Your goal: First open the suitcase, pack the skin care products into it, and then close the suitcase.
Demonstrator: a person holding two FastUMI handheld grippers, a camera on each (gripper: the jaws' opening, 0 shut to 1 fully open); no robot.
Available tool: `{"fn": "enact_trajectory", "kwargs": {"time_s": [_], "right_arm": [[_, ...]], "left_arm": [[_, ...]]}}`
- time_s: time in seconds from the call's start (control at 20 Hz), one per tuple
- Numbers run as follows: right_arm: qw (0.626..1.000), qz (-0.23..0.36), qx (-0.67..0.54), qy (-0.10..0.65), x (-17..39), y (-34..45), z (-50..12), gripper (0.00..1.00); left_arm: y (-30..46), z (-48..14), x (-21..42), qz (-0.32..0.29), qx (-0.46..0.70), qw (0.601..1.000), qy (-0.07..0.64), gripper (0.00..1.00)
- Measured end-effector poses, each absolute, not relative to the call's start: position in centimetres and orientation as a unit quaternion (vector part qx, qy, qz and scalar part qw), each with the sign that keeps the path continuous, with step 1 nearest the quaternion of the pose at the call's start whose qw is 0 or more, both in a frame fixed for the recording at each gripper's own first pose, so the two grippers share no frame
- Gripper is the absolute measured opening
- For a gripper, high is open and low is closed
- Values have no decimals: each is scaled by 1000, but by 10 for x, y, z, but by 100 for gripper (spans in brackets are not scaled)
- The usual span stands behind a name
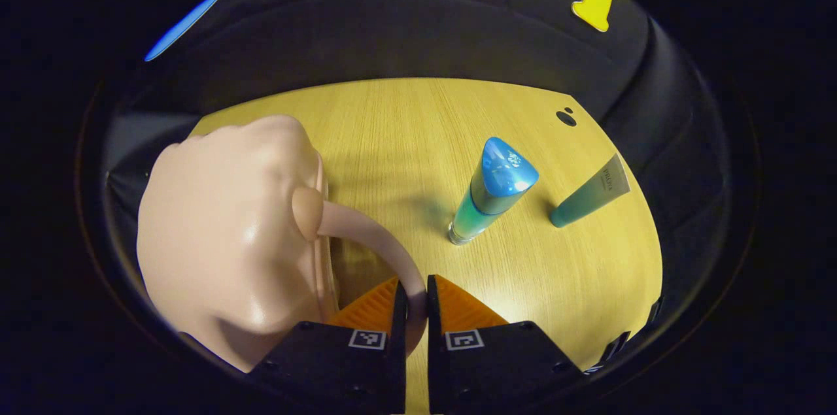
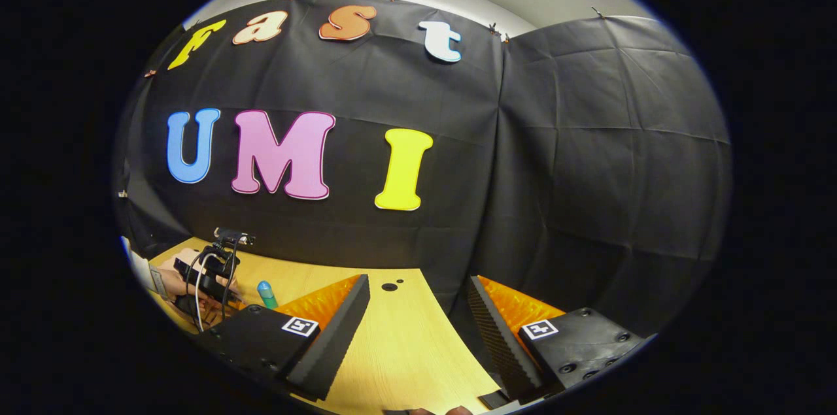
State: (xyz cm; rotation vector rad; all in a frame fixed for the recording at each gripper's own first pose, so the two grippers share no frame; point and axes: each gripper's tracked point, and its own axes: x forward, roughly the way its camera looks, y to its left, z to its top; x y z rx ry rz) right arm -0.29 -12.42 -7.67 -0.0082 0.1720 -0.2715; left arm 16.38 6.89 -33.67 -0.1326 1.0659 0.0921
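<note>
A: Pale pink, glossy plastic: that is the suitcase (image 1: 222, 238) at the left of the left gripper view, rounded and smooth, lying on the desk (image 1: 405, 134). Its curved handle (image 1: 373, 238) arcs toward the camera, and the left gripper (image 1: 416, 300) is clenched on it, both fingers pressing.

B: And to the right of it?

A: Bare wood-grain desk, then a blue bottle (image 1: 490, 196) standing upright, and beyond it a green tube (image 1: 588, 196) near the desk's right edge. The two are apart, with open room around both.

B: The other view?

A: In the right gripper view, the left gripper and the hand (image 2: 186, 287) holding it sit far left. The right gripper (image 2: 418, 323) is released, fingers wide, above open desk by the black cloth wall (image 2: 588, 173).
</note>
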Motion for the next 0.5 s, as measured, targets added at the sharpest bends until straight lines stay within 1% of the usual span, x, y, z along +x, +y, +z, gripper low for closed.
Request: {"fn": "enact_trajectory", "kwargs": {"time_s": [0.05, 0.15, 0.2, 0.25, 0.35, 0.4, 0.5], "right_arm": [[987, -132, -6, 86, -2, -121, -77, 96], [988, -127, -4, 85, 2, -114, -76, 96], [989, -125, -2, 84, 5, -111, -76, 96], [989, -121, 1, 83, 7, -107, -75, 96], [991, -111, 3, 81, 13, -97, -75, 95], [991, -105, 1, 78, 17, -92, -73, 96], [993, -92, -3, 72, 24, -80, -70, 96]], "left_arm": [[69, -326, 163, 35, -56, 860, 505, 16], [70, -293, 165, 10, -45, 866, 498, 14], [71, -271, 161, -13, -54, 867, 495, 11], [74, -244, 159, -32, -64, 870, 488, 14], [92, -202, 149, -48, -73, 872, 481, 14], [104, -182, 145, -51, -74, 876, 474, 14], [133, -144, 132, -47, -88, 879, 465, 14]]}}
